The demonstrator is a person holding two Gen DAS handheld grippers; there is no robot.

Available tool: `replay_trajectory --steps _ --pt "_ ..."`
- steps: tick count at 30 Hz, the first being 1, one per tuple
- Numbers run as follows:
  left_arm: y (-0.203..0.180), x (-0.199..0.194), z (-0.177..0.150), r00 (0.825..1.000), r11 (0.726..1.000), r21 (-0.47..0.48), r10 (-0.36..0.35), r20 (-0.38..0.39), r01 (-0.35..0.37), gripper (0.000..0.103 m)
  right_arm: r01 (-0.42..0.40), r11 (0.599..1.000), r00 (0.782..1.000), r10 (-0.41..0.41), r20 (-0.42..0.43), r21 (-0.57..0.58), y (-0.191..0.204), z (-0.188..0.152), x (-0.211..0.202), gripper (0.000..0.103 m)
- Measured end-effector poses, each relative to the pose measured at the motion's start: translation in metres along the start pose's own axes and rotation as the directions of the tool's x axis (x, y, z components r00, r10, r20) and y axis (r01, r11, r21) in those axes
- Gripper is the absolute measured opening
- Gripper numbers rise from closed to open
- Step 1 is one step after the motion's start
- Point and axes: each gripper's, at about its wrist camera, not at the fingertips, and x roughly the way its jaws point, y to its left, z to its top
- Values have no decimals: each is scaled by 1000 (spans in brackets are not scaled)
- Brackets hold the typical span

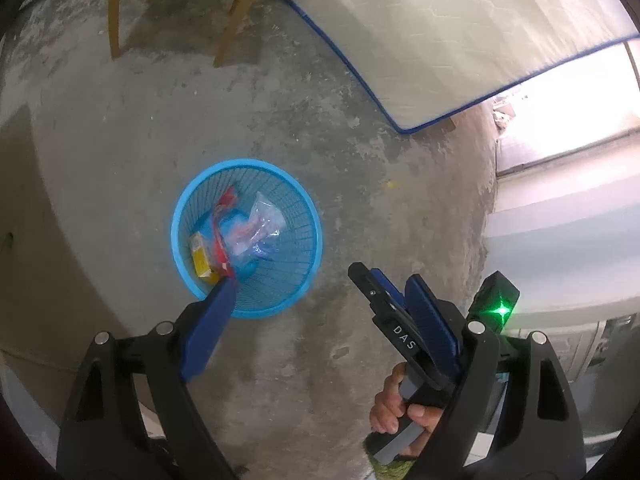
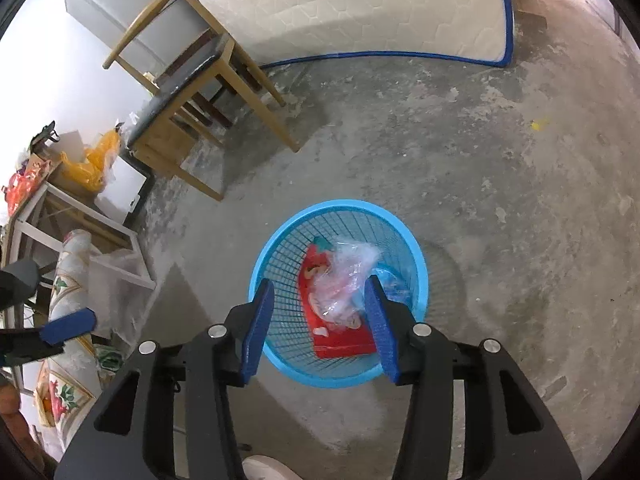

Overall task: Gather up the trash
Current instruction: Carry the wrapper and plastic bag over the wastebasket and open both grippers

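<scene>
A blue mesh basket [image 1: 280,298] stands on the concrete floor; it also shows in the right wrist view [image 2: 288,256]. Inside lie a clear plastic bag [image 1: 262,222] [image 2: 344,276], a red wrapper [image 1: 226,200] [image 2: 344,344] and a yellow box [image 1: 202,258]. My left gripper [image 1: 320,292] is open and empty, held above the floor just right of the basket. My right gripper [image 2: 320,292] is open and empty, directly over the basket with the bag between its fingers below. The right gripper also shows in the left wrist view [image 1: 386,280].
A white mattress with blue piping [image 2: 360,8] leans at the back. A wooden chair [image 2: 192,80] stands to the left, with cluttered tables and an orange bag [image 2: 96,160] beyond. A small yellow scrap [image 2: 538,124] lies on the floor at right.
</scene>
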Motion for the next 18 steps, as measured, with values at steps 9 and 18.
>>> replay_trajectory --steps 9,18 --pt "4 -47 -20 998 999 28 17 65 -19 82 -12 1000 999 13 33 -22 -1 -17 -38 47" --pt "8 -134 -81 978 990 103 74 197 -96 83 -9 990 996 21 82 -138 35 -42 -105 78"
